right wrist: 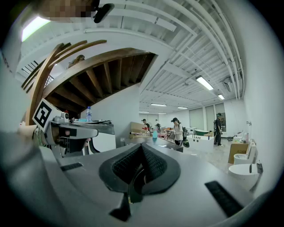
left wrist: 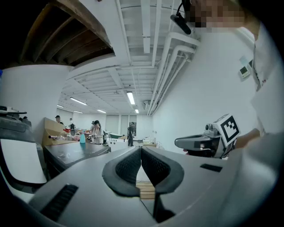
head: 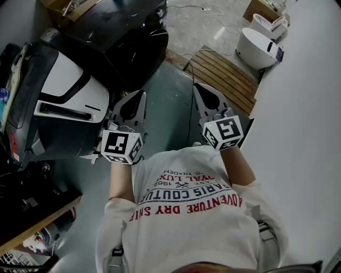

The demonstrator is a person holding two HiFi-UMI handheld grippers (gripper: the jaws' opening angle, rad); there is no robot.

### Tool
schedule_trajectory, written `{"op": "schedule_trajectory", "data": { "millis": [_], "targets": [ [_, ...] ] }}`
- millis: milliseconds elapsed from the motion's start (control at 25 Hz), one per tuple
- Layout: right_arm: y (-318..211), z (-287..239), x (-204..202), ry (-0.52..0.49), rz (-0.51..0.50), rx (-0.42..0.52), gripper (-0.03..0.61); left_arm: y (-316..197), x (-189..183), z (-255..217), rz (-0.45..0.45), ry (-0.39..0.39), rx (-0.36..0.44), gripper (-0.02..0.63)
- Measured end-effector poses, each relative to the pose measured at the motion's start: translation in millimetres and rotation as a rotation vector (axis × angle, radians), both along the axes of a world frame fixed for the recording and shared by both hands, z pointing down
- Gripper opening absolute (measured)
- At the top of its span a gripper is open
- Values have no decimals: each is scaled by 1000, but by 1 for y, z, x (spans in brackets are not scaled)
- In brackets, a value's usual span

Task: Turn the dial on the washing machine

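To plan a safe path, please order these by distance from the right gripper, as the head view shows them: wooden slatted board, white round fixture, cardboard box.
1. wooden slatted board, on the floor just beyond the right gripper.
2. white round fixture, farther right, by the wall.
3. cardboard box, top right corner.

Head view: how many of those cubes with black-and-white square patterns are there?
2. The left cube rides on the left gripper, beside the white-and-black machine. The right cube rides on the right gripper, near the wooden slats. None seems hidden.
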State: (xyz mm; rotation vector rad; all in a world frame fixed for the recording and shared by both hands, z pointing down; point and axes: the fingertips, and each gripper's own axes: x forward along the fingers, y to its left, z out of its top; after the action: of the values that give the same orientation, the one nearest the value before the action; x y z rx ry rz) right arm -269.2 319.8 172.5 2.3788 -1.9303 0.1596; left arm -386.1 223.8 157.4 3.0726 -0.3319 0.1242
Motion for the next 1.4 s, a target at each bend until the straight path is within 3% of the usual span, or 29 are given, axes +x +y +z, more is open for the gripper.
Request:
{"op": "schedule_trajectory", "data": {
  "millis": [400,600,640,680,720,1120,1400],
  "targets": [
    [-2,6,1,-15,4,-7,26,-3,3,5,-7,-3,6,17],
    [2,10,20,3,99,-7,30,-5,10,8,-7,-6,1,16],
    [4,9,25,17,118,-4,70,-5,11,9,-7,-9,3,17],
    [4,8,29,24,125,4,197,-5,13,10,-7,-12,5,17],
    [5,7,33,22,127,12,274,-6,15,11,-7,-14,7,17],
    [-23,13,67,8,75,-24,275,-28,46,19,-45,-28,-16,17],
    [-50,31,142,-24,-16,-26,275,-47,108,37,-149,-63,-24,17]
  ]
}}
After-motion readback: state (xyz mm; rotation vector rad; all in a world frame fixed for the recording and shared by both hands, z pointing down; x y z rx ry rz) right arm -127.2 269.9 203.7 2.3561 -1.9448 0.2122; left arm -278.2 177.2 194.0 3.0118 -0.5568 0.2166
